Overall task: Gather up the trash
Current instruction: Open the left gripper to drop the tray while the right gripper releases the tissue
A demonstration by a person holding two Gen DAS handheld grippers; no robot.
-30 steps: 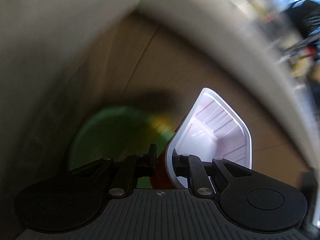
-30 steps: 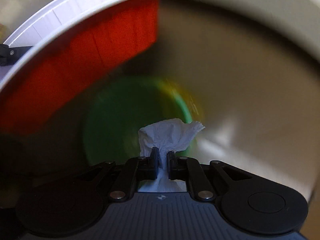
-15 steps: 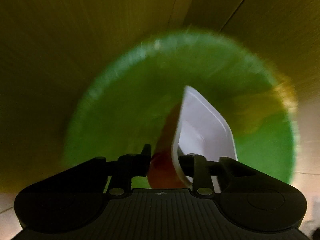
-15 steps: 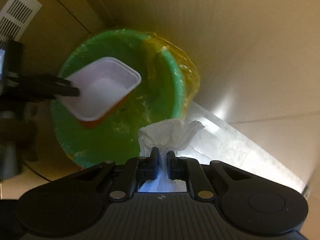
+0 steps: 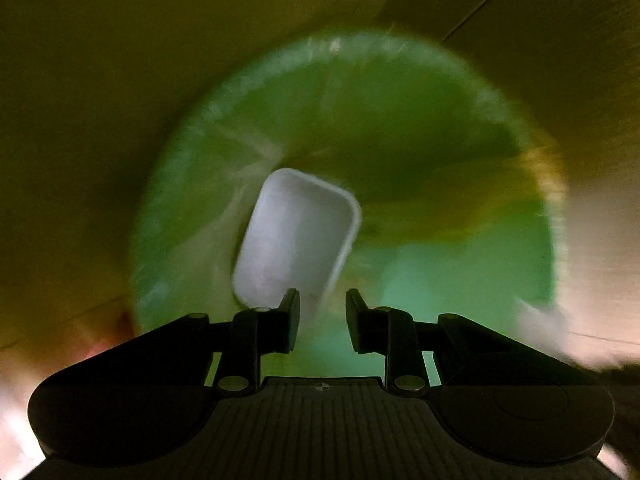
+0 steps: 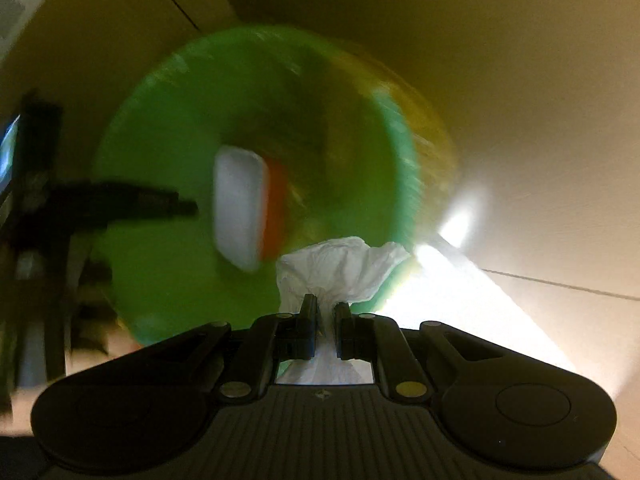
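A green trash bin (image 5: 200, 160) fills the left wrist view from above. Inside it lies a white tray with a red outside (image 5: 296, 236), blurred and free of any grip. My left gripper (image 5: 322, 294) hangs over the bin's mouth. Its jaws are closing, they stand apart, and nothing is between them. In the right wrist view my right gripper (image 6: 325, 300) is shut on a crumpled white tissue (image 6: 344, 268), held over the near rim of the bin (image 6: 240, 80). The tray (image 6: 240, 208) shows there too, just past the left gripper's fingers (image 6: 160, 202).
A yellow liner edge (image 6: 428, 120) wraps the bin's right rim. Tan floor surrounds the bin, with a bright sunlit patch (image 6: 460, 280) to its right. A white vent grille (image 6: 16, 4) sits at the upper left.
The left jaws opened and the tray dropped from them into the bin. Both grippers sank closer to the bin. The right gripper kept its hold on the tissue.
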